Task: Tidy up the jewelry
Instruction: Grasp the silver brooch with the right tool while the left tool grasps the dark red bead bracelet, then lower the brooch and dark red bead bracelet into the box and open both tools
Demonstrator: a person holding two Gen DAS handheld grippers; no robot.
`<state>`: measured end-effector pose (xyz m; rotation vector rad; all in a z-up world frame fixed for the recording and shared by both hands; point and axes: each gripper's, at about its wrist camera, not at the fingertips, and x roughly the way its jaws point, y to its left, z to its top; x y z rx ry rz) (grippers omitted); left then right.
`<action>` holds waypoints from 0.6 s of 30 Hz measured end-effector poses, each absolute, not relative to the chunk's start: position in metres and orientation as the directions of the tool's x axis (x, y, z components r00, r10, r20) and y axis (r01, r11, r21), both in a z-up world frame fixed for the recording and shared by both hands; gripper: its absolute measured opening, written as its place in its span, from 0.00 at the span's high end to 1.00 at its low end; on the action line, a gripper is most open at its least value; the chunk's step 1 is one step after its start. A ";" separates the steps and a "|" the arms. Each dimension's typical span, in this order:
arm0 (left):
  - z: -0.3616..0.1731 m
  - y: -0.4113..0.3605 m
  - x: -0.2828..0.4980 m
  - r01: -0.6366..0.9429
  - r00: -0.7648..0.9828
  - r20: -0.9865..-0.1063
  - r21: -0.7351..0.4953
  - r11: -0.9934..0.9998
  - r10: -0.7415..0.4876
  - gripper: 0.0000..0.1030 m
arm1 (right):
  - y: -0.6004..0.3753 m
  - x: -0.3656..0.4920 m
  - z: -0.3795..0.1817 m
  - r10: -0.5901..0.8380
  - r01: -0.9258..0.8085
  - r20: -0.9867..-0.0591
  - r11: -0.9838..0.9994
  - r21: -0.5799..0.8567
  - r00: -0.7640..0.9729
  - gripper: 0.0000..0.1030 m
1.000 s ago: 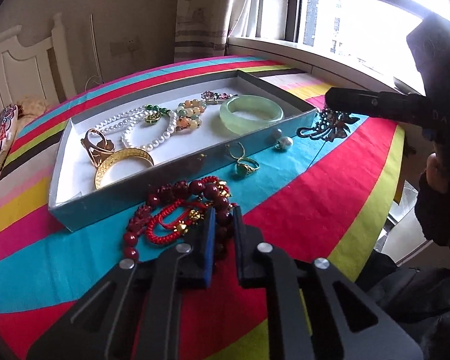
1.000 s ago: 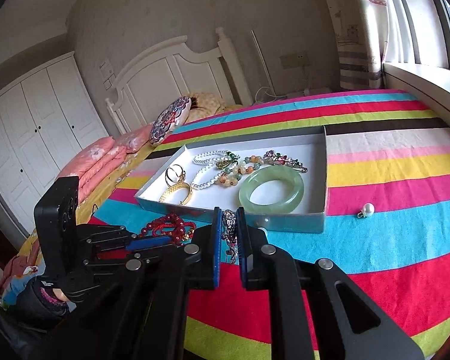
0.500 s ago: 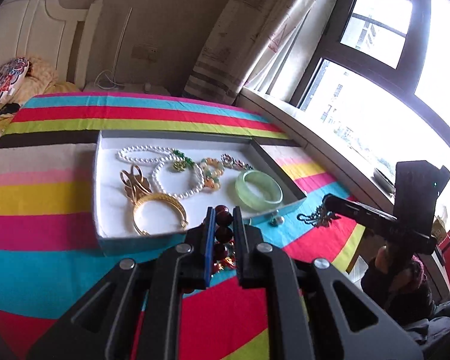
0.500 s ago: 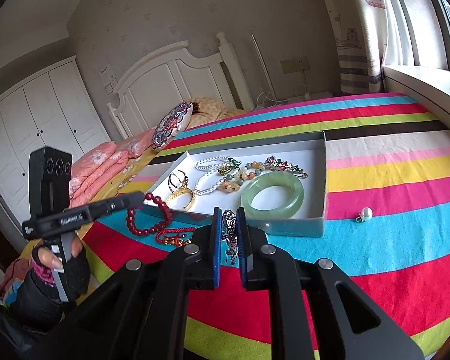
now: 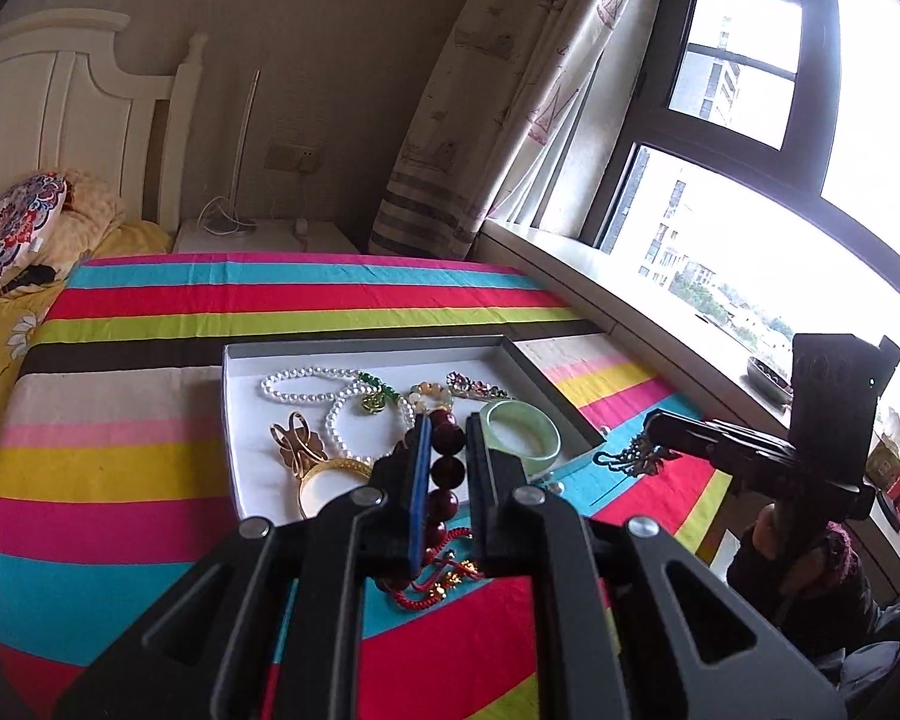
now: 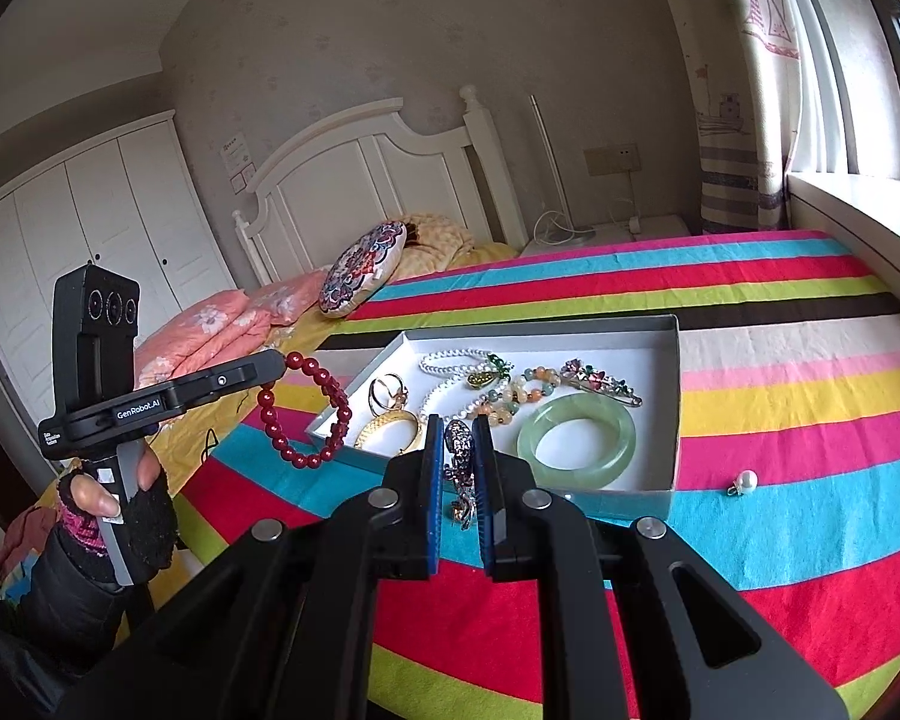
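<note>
My left gripper (image 5: 447, 420) is shut on a dark red bead bracelet (image 5: 447, 468), which hangs in a loop (image 6: 306, 408) from the left gripper (image 6: 273, 363) above the tray's near left corner. My right gripper (image 6: 457, 426) is shut on a jewelled brooch (image 6: 459, 462), held just in front of the tray; the left wrist view shows that right gripper (image 5: 654, 426) with the brooch (image 5: 630, 456) dangling. The white tray (image 6: 630, 504) holds a jade bangle (image 6: 576, 438), pearl strands (image 6: 450, 360), a gold bangle (image 6: 390, 429) and several smaller pieces.
A striped cloth (image 6: 780, 396) covers the table. On it lie a loose pearl earring (image 6: 744, 483) right of the tray and a red cord bracelet (image 5: 444, 582) under my left gripper. A person's gloved hand (image 6: 120, 510) holds the left gripper. A windowsill (image 5: 570, 264) borders the table.
My left gripper has risen and swung with the bead bracelet, lifting it off the cloth so it now hangs free. The right gripper has risen slightly, still gripping the brooch.
</note>
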<state>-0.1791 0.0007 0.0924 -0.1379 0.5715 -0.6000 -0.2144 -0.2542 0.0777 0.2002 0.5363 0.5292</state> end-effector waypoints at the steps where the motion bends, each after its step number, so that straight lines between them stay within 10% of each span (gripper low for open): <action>1: 0.093 -0.001 -0.180 0.497 0.677 -0.465 -0.282 0.821 -0.570 0.89 | -0.254 -0.215 0.080 0.529 -0.429 -0.431 0.848 0.312 0.731 0.88; 18: 0.130 -0.019 -0.154 0.540 0.689 -0.446 -0.209 0.815 -0.571 0.89 | -0.243 -0.185 0.116 0.526 -0.458 -0.396 0.851 0.259 0.753 0.88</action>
